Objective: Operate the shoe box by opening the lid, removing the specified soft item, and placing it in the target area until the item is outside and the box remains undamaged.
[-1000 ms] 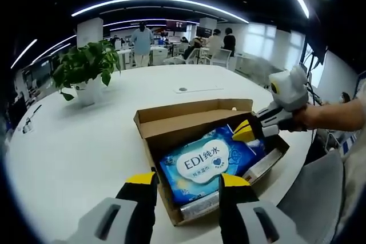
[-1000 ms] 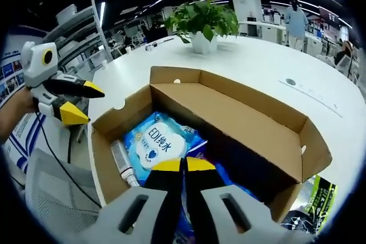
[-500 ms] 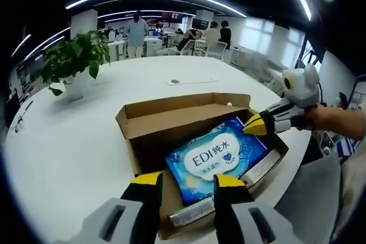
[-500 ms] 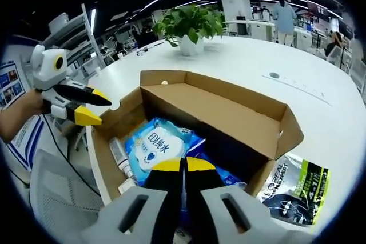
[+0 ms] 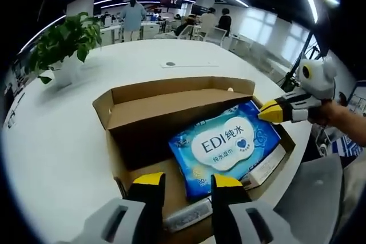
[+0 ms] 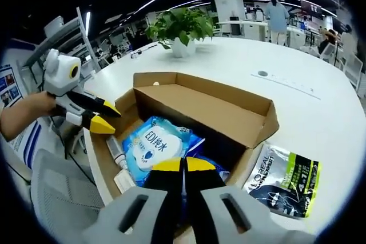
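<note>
An open cardboard shoe box [image 5: 150, 112] [image 6: 213, 114] lies on the white round table [image 5: 51, 141], its lid folded back. Inside lies a soft blue wipes pack [image 5: 226, 142] [image 6: 152, 144] marked EDI. My left gripper [image 5: 187, 181] hangs open over the box's near end; in the right gripper view the left gripper [image 6: 105, 116] is at the box's left wall. My right gripper [image 6: 183, 165] is shut above the box's near edge, with nothing seen between its jaws. In the left gripper view the right gripper [image 5: 273, 111] points at the box's right corner, beside the pack.
A tube [image 6: 117, 154] and a flat white item [image 5: 267, 166] lie beside the pack in the box. A black and green sachet [image 6: 281, 179] rests on the table next to the box. A potted plant [image 5: 62, 44] [image 6: 180, 27] stands further back. Grey chair [image 6: 60, 201] nearby.
Both views have shifted: the left one has come closer over the box, the right one has drawn back, bringing the sachet into sight. The left gripper now stands nearer the box wall.
</note>
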Demonstrator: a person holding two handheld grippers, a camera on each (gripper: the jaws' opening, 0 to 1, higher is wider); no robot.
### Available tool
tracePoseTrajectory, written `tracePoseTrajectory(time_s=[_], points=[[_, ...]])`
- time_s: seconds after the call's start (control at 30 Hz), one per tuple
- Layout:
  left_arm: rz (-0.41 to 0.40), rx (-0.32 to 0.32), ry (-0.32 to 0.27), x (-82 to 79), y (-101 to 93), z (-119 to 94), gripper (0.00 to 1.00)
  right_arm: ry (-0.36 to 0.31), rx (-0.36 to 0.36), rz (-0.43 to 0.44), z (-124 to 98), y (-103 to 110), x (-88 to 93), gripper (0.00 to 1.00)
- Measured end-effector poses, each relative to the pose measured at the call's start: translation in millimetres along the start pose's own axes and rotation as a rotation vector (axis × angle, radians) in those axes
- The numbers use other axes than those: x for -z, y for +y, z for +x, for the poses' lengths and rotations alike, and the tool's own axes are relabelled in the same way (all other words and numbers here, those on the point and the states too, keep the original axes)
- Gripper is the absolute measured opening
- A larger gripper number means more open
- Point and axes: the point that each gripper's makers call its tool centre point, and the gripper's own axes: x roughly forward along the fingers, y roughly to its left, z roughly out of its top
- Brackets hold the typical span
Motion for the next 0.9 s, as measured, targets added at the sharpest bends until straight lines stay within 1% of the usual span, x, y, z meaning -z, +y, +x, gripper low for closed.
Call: tracePoseTrajectory(time_s=[0.17, 0.2, 0.33, 0.4, 0.5, 0.6, 0.67, 0.77, 0.8, 0.83, 0.9], points=[[-0.014, 0.016, 0.032, 3.9, -0.6, 12, 0.30, 0.005, 0.008, 0.000, -5, -4, 1.4, 0.00], [-0.017, 0.022, 0.040, 5.0, -4.4, 14, 0.30, 0.007, 0.009, -0.002, -6, -5, 1.9, 0.00], [-0.053, 0.051, 0.065, 8.5, -9.9, 25, 0.29, 0.013, 0.011, 0.000, -10, -7, 3.7, 0.00], [-0.074, 0.063, 0.083, 11.7, -8.3, 34, 0.27, 0.018, 0.013, -0.001, -12, -8, 4.9, 0.00], [-0.082, 0.071, 0.096, 13.5, -8.1, 41, 0.27, 0.022, 0.015, -0.003, -14, -10, 6.3, 0.00], [-0.109, 0.103, 0.111, 15.9, -12.9, 48, 0.26, 0.027, 0.017, -0.001, -18, -13, 8.2, 0.00], [-0.127, 0.119, 0.114, 16.4, -15.5, 49, 0.24, 0.027, 0.013, 0.004, -19, -13, 8.7, 0.00], [-0.196, 0.184, 0.096, 13.2, -25.4, 51, 0.20, 0.032, 0.011, 0.009, -21, -12, 10.4, 0.00], [-0.202, 0.174, 0.095, 13.2, -22.9, 52, 0.20, 0.032, 0.010, 0.011, -21, -12, 10.7, 0.00], [-0.191, 0.168, 0.096, 14.2, -22.5, 53, 0.19, 0.032, 0.003, 0.024, -22, -11, 11.2, 0.00], [-0.194, 0.169, 0.098, 14.4, -22.9, 54, 0.18, 0.027, -0.016, 0.066, -22, -10, 10.4, 0.00]])
